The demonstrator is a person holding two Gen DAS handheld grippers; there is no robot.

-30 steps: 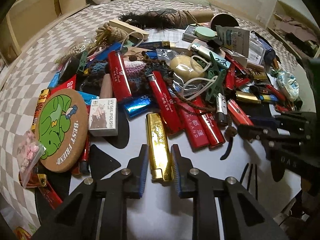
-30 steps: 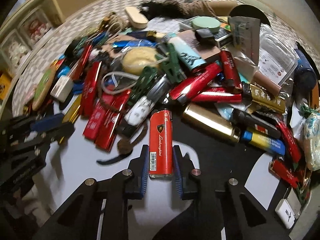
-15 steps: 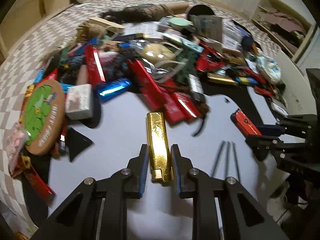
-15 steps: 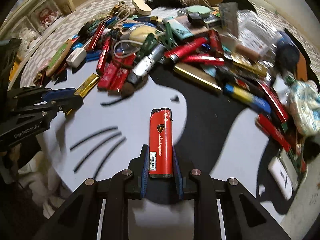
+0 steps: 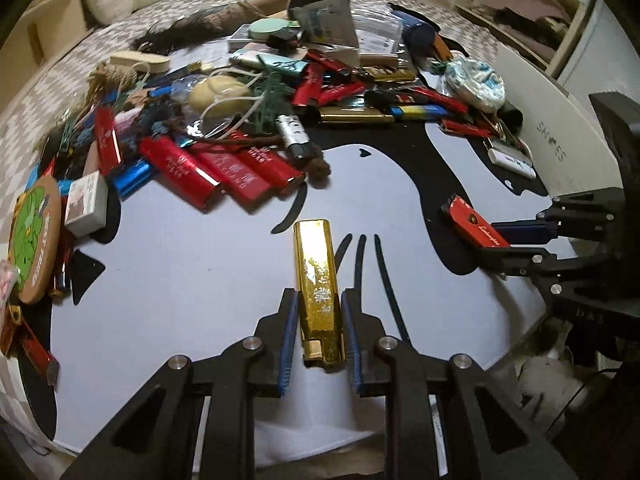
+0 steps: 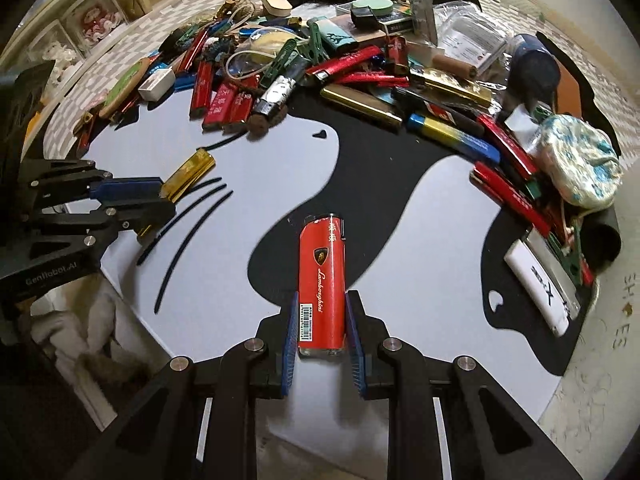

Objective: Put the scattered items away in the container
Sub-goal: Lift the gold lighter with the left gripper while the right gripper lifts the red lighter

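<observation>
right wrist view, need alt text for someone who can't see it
The right gripper holds a red lighter above a grey and black mat. At left, the left gripper holds a gold lighter; a heap of lighters and small clutter lies behind.

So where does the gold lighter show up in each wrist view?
Left wrist: the gold lighter sits bottom centre, clamped between the left tool's fingers.
Right wrist: it appears at far left, mid-height, sticking out of the left tool towards the pile.
Shared landmark: the three thin black curved lines on the table, right beside the lighter in both views.
</observation>
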